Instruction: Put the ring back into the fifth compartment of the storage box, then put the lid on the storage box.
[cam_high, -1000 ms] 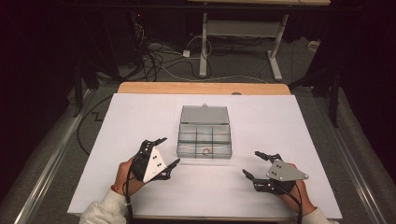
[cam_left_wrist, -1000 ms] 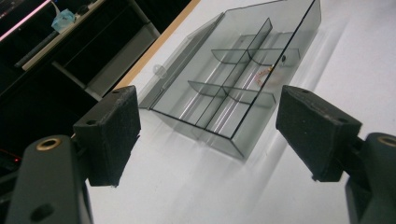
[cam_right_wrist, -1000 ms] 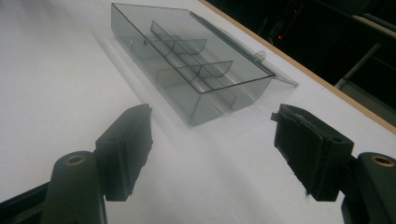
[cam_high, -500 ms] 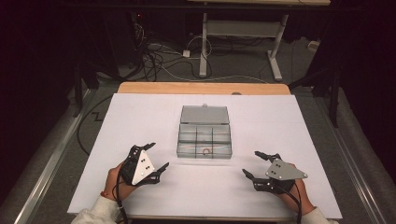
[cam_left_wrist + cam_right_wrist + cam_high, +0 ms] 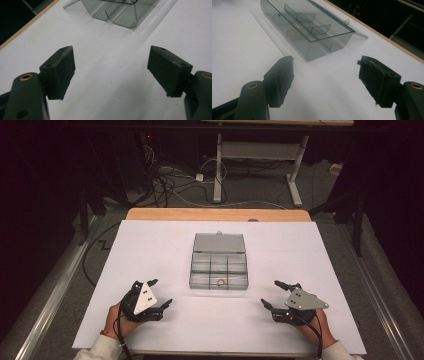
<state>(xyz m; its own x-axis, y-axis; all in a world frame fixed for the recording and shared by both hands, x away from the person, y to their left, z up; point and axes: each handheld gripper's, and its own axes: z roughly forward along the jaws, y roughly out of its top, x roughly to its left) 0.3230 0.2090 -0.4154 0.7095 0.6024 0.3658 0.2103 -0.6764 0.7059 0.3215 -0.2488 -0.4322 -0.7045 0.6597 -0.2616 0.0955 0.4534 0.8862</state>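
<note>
A smoky clear compartment box (image 5: 219,270) sits in the middle of the white table top (image 5: 150,250), its lid (image 5: 219,242) lying open behind it. A small reddish ring (image 5: 220,281) lies in the front middle compartment. My left gripper (image 5: 161,291) rests low near the front left of the box, open, with nothing between its pads. My right gripper (image 5: 270,293) is at the front right of the box, also open and empty. In the left gripper view the open gripper (image 5: 111,53) faces a corner of the box (image 5: 120,12). In the right gripper view the open gripper (image 5: 325,62) faces the box (image 5: 307,27) and its dividers.
A wooden table edge (image 5: 215,214) runs along the far side of the white sheet. Beyond it on the dark floor lie cables (image 5: 165,180) and the legs of another desk (image 5: 217,165). A metal rail (image 5: 55,285) runs along the left.
My left gripper has moved left and toward the near edge, sinking a little, away from the box. The right gripper has stayed where it was.
</note>
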